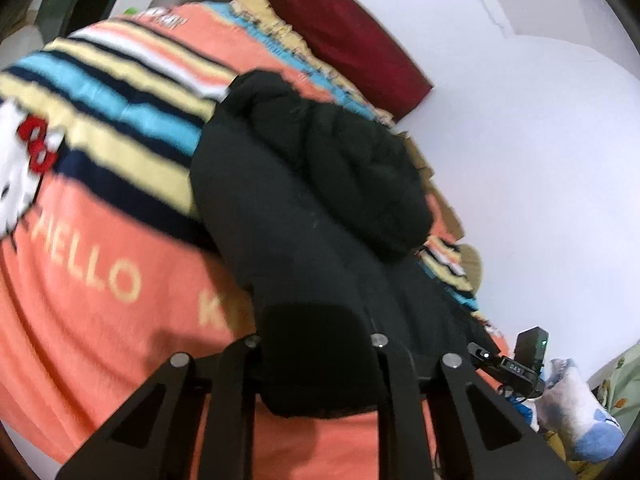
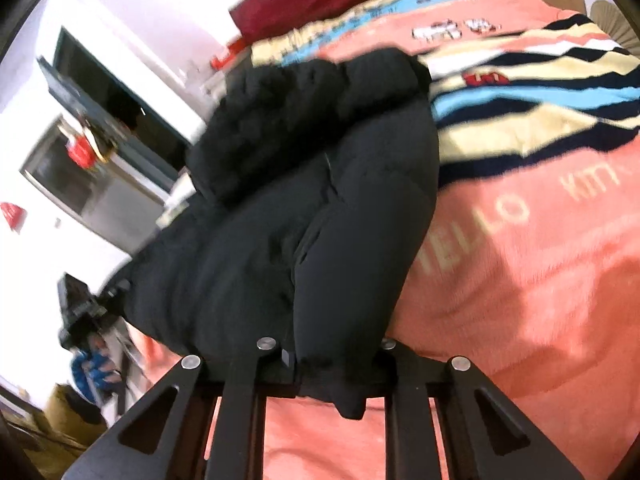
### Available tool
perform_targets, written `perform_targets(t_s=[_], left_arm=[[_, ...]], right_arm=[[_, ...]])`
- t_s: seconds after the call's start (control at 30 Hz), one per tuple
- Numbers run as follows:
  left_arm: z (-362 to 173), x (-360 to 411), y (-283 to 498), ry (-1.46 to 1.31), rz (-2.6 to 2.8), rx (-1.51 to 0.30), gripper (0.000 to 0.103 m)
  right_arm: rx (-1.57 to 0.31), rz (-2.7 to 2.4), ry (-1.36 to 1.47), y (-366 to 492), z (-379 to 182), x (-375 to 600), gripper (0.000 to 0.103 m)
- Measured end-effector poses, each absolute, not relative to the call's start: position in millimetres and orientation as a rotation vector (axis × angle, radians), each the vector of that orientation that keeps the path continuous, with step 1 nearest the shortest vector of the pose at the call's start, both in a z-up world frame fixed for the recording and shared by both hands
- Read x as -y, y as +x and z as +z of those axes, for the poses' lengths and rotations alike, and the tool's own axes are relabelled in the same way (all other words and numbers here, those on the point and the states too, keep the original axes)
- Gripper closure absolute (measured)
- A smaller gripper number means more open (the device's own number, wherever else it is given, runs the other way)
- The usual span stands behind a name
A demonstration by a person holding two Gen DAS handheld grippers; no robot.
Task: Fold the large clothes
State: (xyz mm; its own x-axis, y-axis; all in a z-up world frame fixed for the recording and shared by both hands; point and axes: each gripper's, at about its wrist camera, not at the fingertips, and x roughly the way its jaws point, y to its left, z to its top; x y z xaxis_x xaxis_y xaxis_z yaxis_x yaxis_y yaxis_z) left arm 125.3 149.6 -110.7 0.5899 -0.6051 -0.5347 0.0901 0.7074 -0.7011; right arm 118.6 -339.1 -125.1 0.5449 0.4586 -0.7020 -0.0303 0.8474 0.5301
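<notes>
One black quilted puffer jacket (image 1: pixel 304 184) lies bunched on one coral-orange fleece blanket (image 1: pixel 100 300) with cream lettering, a white cartoon cat and cream, blue and navy stripes, spread over the bed, and one dark red pillow (image 1: pixel 344 36) stands against the white wall behind it. Two black two-finger grippers work on it: the left gripper (image 1: pixel 316 360) is clamped on a fold of the jacket's near hem, and the right gripper (image 2: pixel 328 364) is likewise closed tight on the hem's other end, cloth bulging between the fingers of each.
</notes>
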Motion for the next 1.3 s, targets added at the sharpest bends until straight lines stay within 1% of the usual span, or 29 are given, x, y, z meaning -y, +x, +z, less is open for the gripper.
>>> perform_targets(t_s=[0.23,0.43,0.57,0.77,0.93,1.03,1.17,1.3], left_arm=[[-63.9,-159.6,166.3,-0.808,-0.531,-0.764,0.087],[-36.0,-167.5,217.3,-0.874,-0.543,-0.739,0.087],[-27.5,-171.7,267.5,-0.971,-0.535,-0.738,0.087],[-14.2,-158.8,360.7,-0.961,-0.473,-0.758,0.086],[-27.3,-146.2,448.1,-0.876,-0.391,-0.798,0.085],[-42.1,-130.9,492.3,-0.788,-0.352,-0.816,0.083],[-84.2,-112.0,549.5,-0.689,-0.292,-0.871,0.082],[-143.7,-99.7,578.3,-0.636,-0.292,-0.93,0.082]], right_arm=[[-0.823,0.331,0.611,154.6,-67.8,355.9,0.087],[-0.762,0.32,0.76,201.8,-45.1,370.8,0.087],[-0.739,0.274,0.864,238.1,-38.6,384.2,0.086],[-0.734,0.139,0.782,322.3,-24.2,381.6,0.085],[-0.748,0.035,0.707,394.1,-34.4,376.1,0.084],[-0.769,-0.024,0.644,439.0,-52.4,368.8,0.084],[-0.808,-0.07,0.58,489.2,-90.5,360.9,0.084],[-0.838,-0.078,0.526,524.3,-131.5,349.6,0.084]])
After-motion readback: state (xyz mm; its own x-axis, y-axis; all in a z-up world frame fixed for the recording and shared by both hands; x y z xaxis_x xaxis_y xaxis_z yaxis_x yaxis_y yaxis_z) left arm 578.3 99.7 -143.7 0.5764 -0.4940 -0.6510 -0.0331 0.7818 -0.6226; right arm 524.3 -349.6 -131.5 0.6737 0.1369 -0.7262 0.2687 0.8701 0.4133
